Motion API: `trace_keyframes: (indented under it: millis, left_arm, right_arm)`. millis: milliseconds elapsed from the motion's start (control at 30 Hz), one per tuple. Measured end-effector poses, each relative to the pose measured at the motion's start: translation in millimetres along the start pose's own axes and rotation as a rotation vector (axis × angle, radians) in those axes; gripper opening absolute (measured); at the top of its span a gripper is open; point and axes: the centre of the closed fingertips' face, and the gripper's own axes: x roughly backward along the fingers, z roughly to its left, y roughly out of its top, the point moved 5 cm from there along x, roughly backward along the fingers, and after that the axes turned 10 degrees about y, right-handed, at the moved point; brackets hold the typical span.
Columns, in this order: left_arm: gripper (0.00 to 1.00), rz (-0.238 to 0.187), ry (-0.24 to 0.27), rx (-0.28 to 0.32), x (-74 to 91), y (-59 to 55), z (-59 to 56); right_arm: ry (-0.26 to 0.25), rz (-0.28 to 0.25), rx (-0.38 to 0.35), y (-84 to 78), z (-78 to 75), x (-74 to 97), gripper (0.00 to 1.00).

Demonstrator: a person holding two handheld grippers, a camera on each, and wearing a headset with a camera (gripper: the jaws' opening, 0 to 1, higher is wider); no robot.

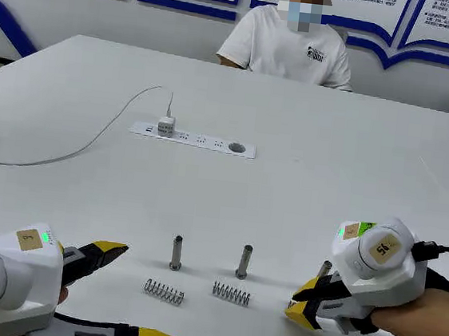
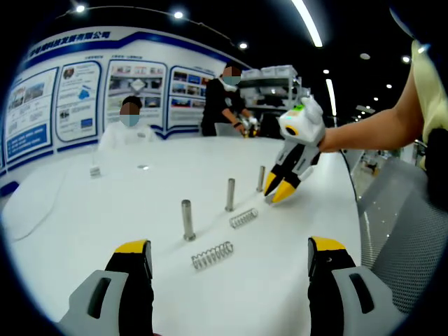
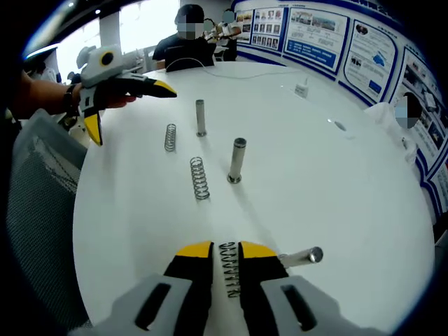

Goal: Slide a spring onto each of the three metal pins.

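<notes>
Three metal pins stand upright in a row on the white table: left pin, middle pin, right pin. Two loose springs lie in front of them, one by the left pin, one by the middle pin. My right gripper is low beside the right pin, shut on a third spring that lies between its jaws. My left gripper is open at the near left, facing the left spring with nothing between its jaws.
A white power strip with a plugged charger and a cable running left lies mid-table. A person in a white shirt sits at the far edge. Bare table lies between the strip and the pins.
</notes>
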Motion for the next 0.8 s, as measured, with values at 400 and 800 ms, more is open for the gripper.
trace_keyframes:
  millis: [400,800]
  left_arm:
    - [0.93,0.002,0.002,0.006,1.0,-1.7,0.3]
    - [0.92,0.001,0.003,0.009,0.9,-2.0,-0.1]
  right_arm:
    - [0.017,0.029,0.010,-3.4,-2.6,-5.8,0.13]
    - [0.011,0.006,0.001,0.5,-1.7,-1.7,0.12]
